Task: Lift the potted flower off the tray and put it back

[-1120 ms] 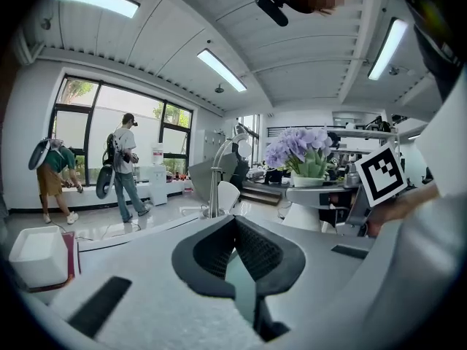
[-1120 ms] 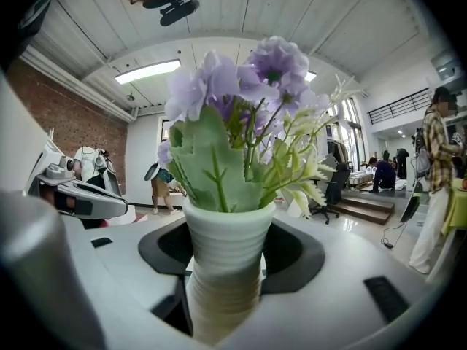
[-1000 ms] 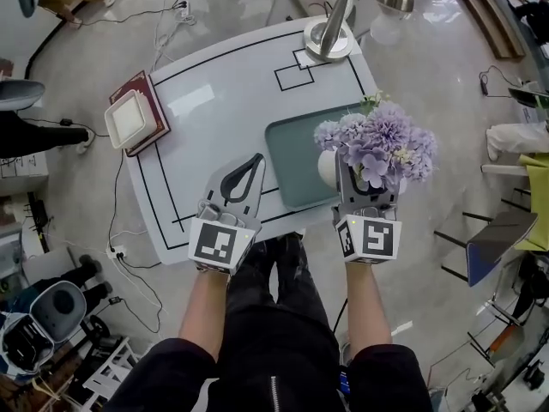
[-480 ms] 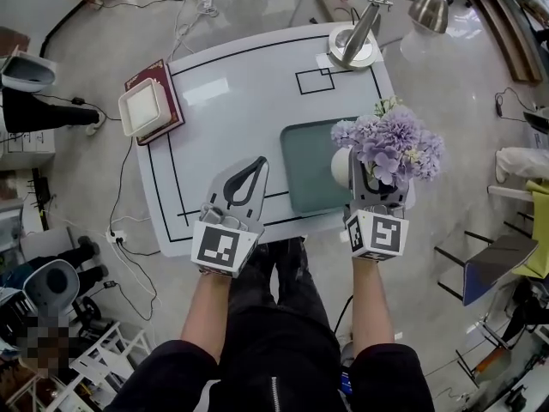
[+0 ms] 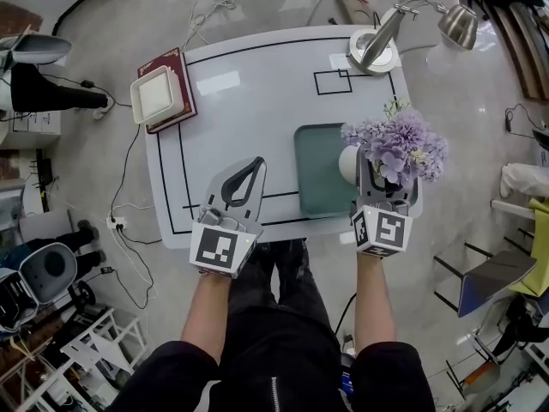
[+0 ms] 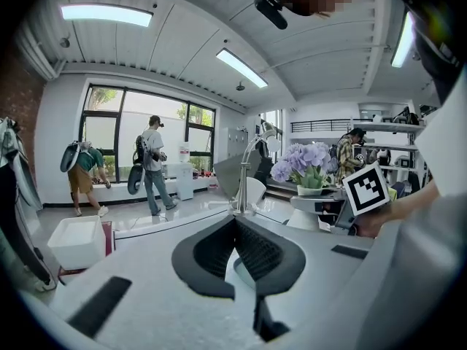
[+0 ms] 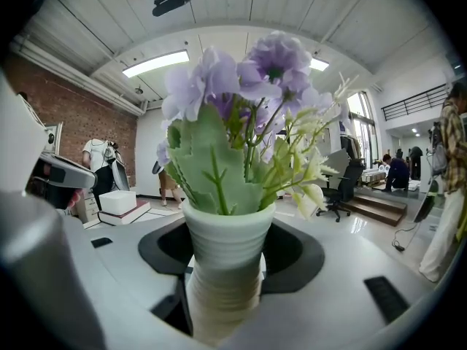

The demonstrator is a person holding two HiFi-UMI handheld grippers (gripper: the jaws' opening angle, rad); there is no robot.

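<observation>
The potted flower (image 5: pixel 397 147) has purple blooms in a white ribbed pot (image 7: pixel 228 228). My right gripper (image 5: pixel 374 177) is shut on the pot's lower part and holds it upright in the air over the right side of the grey-green tray (image 5: pixel 319 172). In the right gripper view the jaws (image 7: pixel 228 268) clasp the pot on both sides. My left gripper (image 5: pixel 254 165) hovers over the table's front edge, left of the tray, shut with nothing in it; its tips (image 6: pixel 235 221) meet.
The white table (image 5: pixel 249 93) carries black line markings. A desk lamp (image 5: pixel 376 48) stands at its back right and a white box on a red book (image 5: pixel 159 98) at its back left. Cables lie on the floor to the left, and a chair (image 5: pixel 480 273) stands to the right.
The right gripper has sunk a little with the pot, still over the tray. Both grippers have shifted slightly left relative to the table. Neither grip has changed.
</observation>
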